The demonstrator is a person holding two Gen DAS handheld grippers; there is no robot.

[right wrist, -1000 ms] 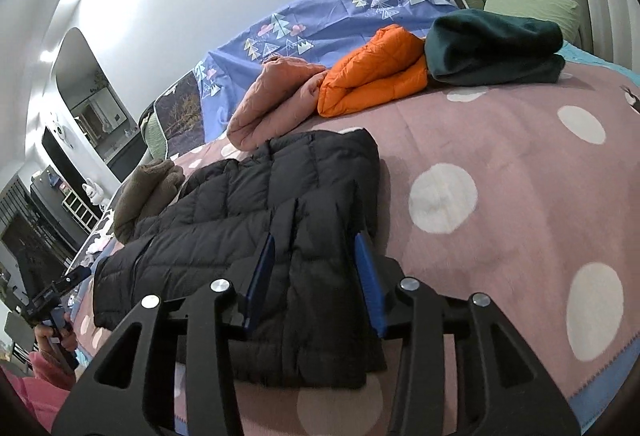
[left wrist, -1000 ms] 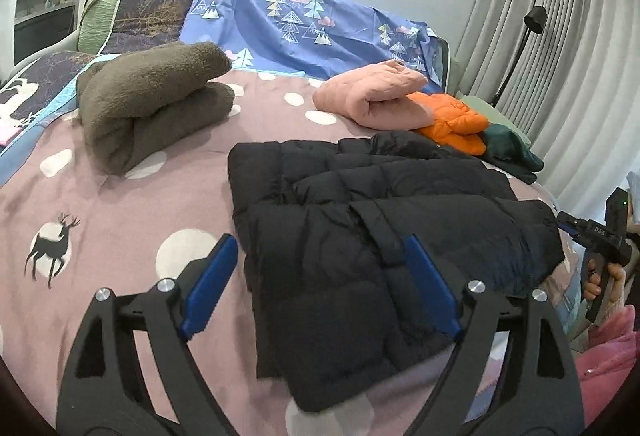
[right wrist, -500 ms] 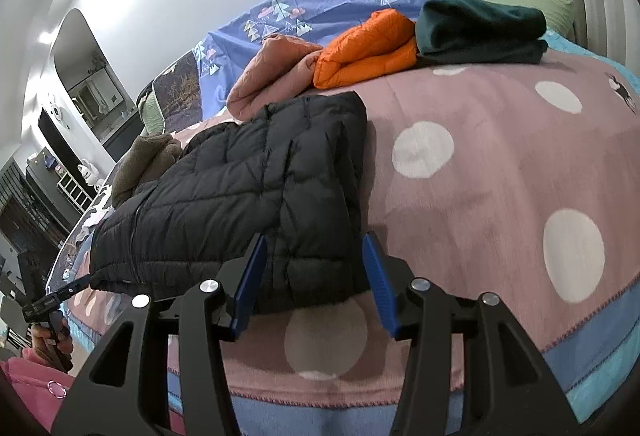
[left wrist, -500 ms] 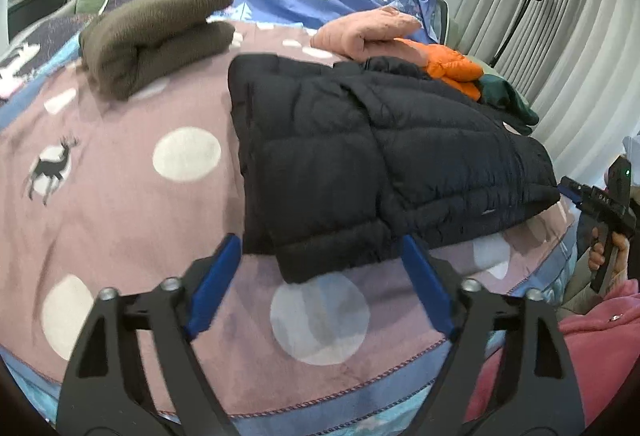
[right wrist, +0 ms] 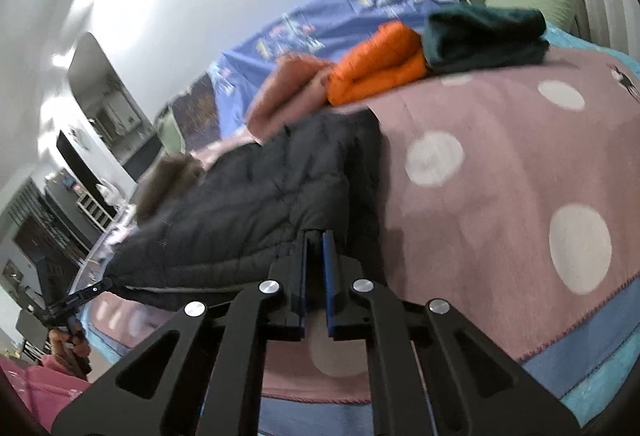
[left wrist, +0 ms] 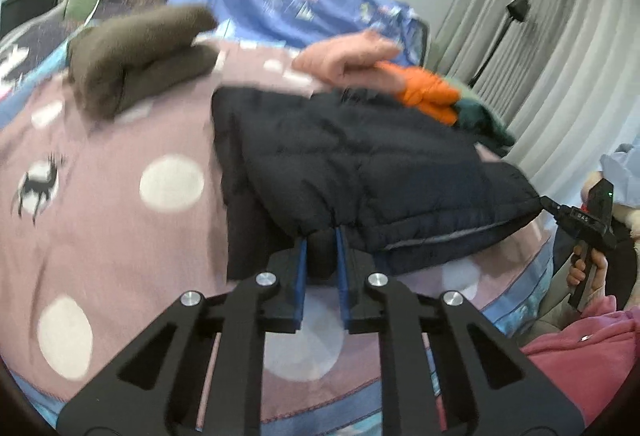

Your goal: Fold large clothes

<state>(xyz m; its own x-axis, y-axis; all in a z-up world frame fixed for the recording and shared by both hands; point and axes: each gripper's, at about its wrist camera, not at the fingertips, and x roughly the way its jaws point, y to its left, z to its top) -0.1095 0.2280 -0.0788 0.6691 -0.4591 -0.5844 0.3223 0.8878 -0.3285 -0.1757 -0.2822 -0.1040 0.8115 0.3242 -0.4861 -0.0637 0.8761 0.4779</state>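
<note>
A black puffer jacket (left wrist: 360, 163) lies partly folded on the pink dotted bedspread (left wrist: 100, 236). My left gripper (left wrist: 321, 236) is shut on the jacket's near hem at its left corner and lifts it a little. My right gripper (right wrist: 315, 240) is shut on the hem's other corner; the jacket (right wrist: 256, 203) stretches away to the left in that view. The right gripper also shows at the right of the left wrist view (left wrist: 548, 201), pinching the jacket's edge. The left gripper shows at the far left of the right wrist view (right wrist: 108, 282).
Folded clothes lie at the back of the bed: a brown fleece (left wrist: 136, 51), a pink garment (left wrist: 348, 51), an orange jacket (right wrist: 376, 63) and a dark green garment (right wrist: 484, 35). Blue patterned pillows (left wrist: 288, 7) line the headboard. Curtains (left wrist: 560, 35) hang on the right.
Both grippers have gone from open to shut on the jacket's near hem, one at each corner, and the hem has come up off the bedspread.
</note>
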